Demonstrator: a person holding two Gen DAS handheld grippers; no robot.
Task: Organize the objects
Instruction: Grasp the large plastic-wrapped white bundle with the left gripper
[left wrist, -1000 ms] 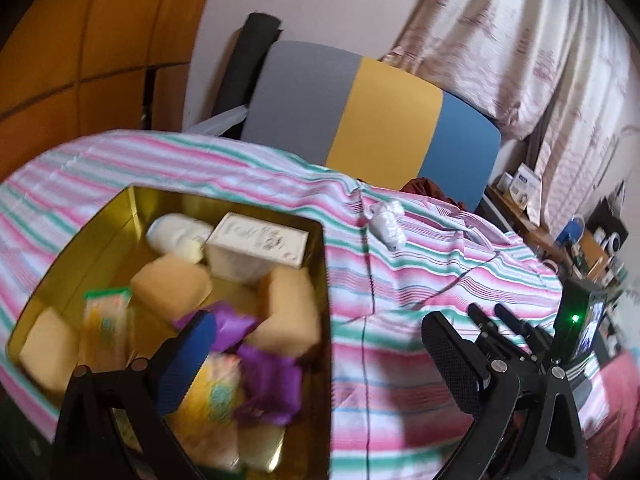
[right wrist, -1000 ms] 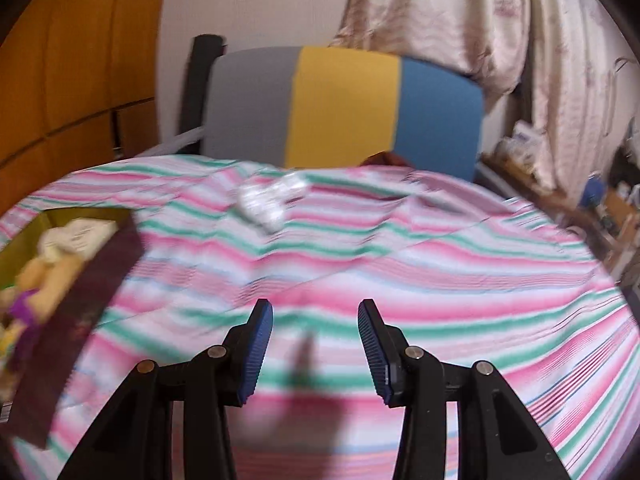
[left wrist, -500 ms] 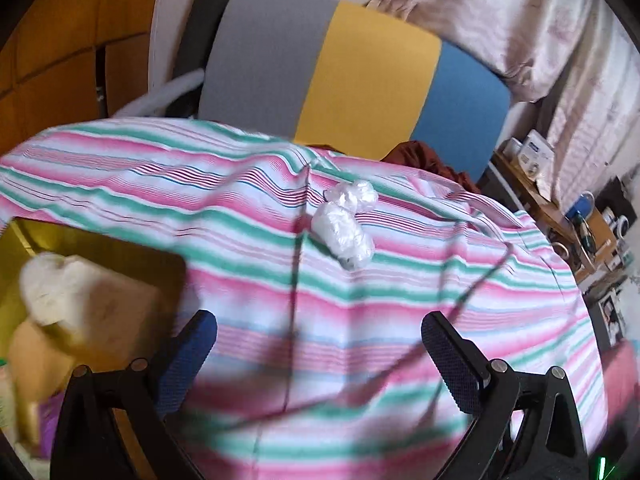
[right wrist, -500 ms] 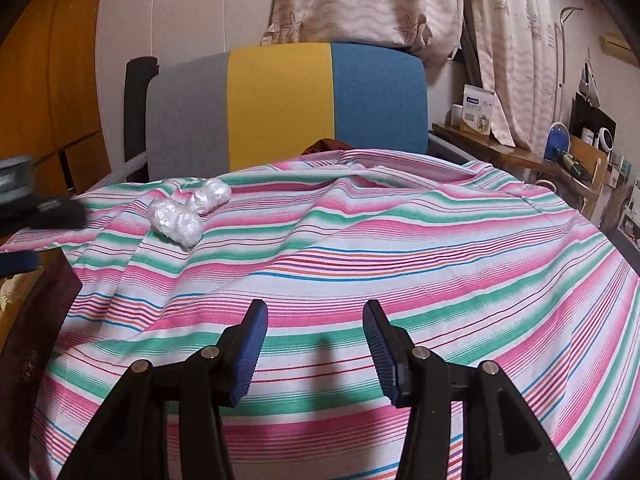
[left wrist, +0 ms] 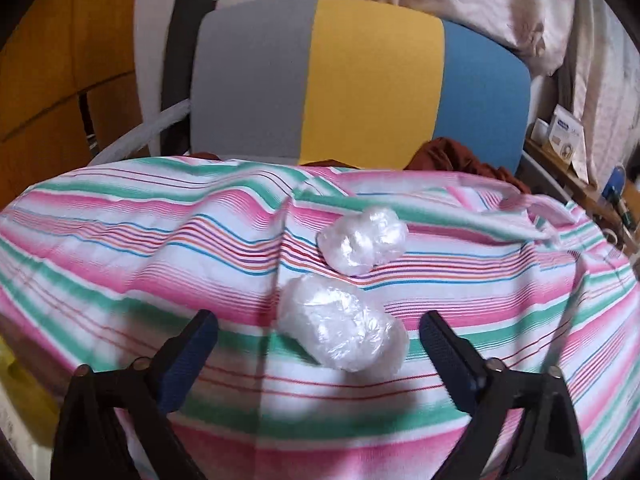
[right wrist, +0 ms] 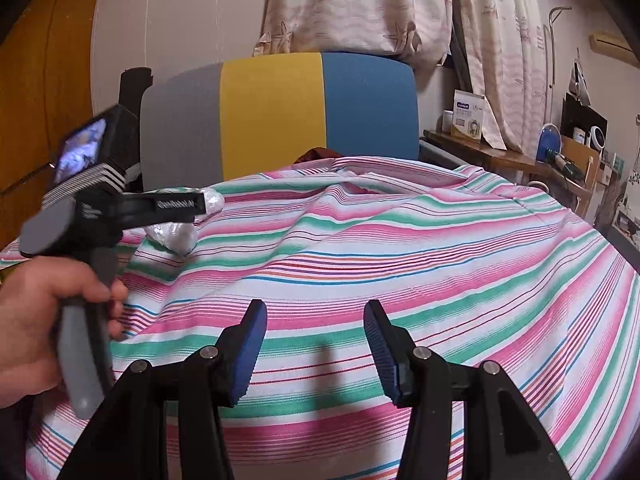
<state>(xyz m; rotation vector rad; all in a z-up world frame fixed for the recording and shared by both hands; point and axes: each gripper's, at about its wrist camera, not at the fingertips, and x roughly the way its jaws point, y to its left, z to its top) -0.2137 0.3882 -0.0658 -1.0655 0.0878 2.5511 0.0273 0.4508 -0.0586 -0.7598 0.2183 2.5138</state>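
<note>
Two white plastic-wrapped bundles lie on the striped cloth (left wrist: 480,288). The near bundle (left wrist: 340,328) sits between the tips of my open left gripper (left wrist: 318,336), untouched by its fingers. The far bundle (left wrist: 362,242) lies just beyond it. In the right wrist view the left gripper (right wrist: 176,206) reaches over the near bundle (right wrist: 172,238), and the far bundle (right wrist: 214,202) peeks out behind it. My right gripper (right wrist: 316,344) is open and empty above bare cloth, to the right of the bundles.
A grey, yellow and blue chair back (left wrist: 360,80) stands behind the table. A yellow edge of the tin (left wrist: 16,376) shows at the lower left. A cluttered shelf (right wrist: 520,152) stands at the right. A curtain (right wrist: 360,4) hangs behind.
My left gripper has swung right, away from the gold tin, and moved up to the two wrapped bundles. My right gripper has stayed over the cloth, jaws still open.
</note>
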